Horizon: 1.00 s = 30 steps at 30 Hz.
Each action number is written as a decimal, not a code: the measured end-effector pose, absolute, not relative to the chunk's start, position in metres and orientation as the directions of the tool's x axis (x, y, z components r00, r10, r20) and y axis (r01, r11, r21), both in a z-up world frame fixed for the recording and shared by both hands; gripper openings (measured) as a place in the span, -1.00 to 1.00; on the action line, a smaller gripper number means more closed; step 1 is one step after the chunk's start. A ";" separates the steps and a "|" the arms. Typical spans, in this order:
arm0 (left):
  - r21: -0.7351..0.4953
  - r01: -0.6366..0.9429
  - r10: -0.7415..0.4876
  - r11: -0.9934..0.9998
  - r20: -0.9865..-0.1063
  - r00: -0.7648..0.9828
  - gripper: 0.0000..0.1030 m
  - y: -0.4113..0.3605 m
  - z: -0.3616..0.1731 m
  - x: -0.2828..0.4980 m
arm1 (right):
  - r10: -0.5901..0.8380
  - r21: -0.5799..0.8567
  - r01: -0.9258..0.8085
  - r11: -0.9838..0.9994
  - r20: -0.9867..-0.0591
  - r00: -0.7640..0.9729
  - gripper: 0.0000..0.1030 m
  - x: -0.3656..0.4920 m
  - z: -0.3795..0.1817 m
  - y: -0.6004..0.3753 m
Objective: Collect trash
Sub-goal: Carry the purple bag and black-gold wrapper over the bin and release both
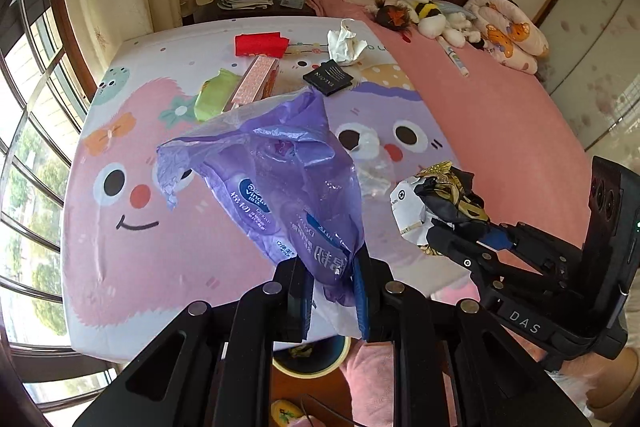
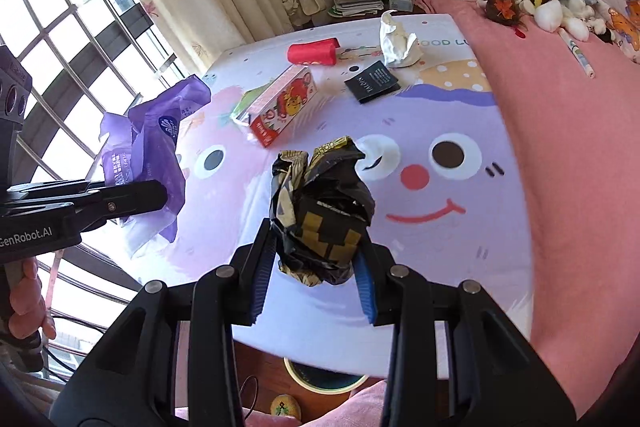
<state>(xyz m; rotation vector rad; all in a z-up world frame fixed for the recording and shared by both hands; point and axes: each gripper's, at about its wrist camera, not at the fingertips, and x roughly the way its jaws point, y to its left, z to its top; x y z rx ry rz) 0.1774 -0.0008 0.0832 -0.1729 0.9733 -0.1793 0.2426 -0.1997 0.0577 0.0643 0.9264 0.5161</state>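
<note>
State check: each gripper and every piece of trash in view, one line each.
left gripper: shut on purple wrapper
purple wrapper: crumpled, lifted off the bed
right gripper: shut on black-gold wrapper
black-gold wrapper: crushed, lifted off the bed
white tissue: crumpled, lying on the bed
pink box: lying on its side on the bed
bin: on the floor below the bed edge, open

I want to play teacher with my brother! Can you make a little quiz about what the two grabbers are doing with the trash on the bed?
1. True or false: the left gripper is shut on the purple plastic wrapper.
2. What does the right gripper hold? A) red pouch B) crumpled black and gold wrapper C) white tissue
3. Fill in: the crumpled white tissue lies on the ____.

Key: 1 true; 2 B; 3 bed.
</note>
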 end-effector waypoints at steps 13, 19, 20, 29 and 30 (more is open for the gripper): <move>-0.171 0.192 -0.243 0.966 -0.853 0.461 -0.67 0.032 -0.005 0.031 | 0.376 0.249 -0.330 0.911 -0.830 0.412 -0.35 0.048 0.005 -0.139; -0.157 0.219 -0.229 0.963 -0.906 0.356 -0.67 0.009 -0.075 0.005 | 0.345 0.252 -0.291 0.923 -0.877 0.334 -0.35 0.018 -0.042 -0.142; -0.157 0.221 -0.227 0.963 -0.912 0.341 -0.67 0.006 -0.088 0.001 | 0.343 0.261 -0.276 0.925 -0.884 0.317 -0.35 0.016 -0.054 -0.144; -0.198 0.193 -0.238 0.961 -0.947 0.213 -0.67 -0.017 -0.240 0.019 | 0.315 0.278 -0.188 0.942 -0.924 0.217 -0.35 0.022 -0.181 -0.163; -0.205 0.183 -0.241 0.961 -0.949 0.204 -0.67 -0.018 -0.262 0.024 | 0.310 0.275 -0.179 0.945 -0.927 0.211 -0.35 0.025 -0.199 -0.166</move>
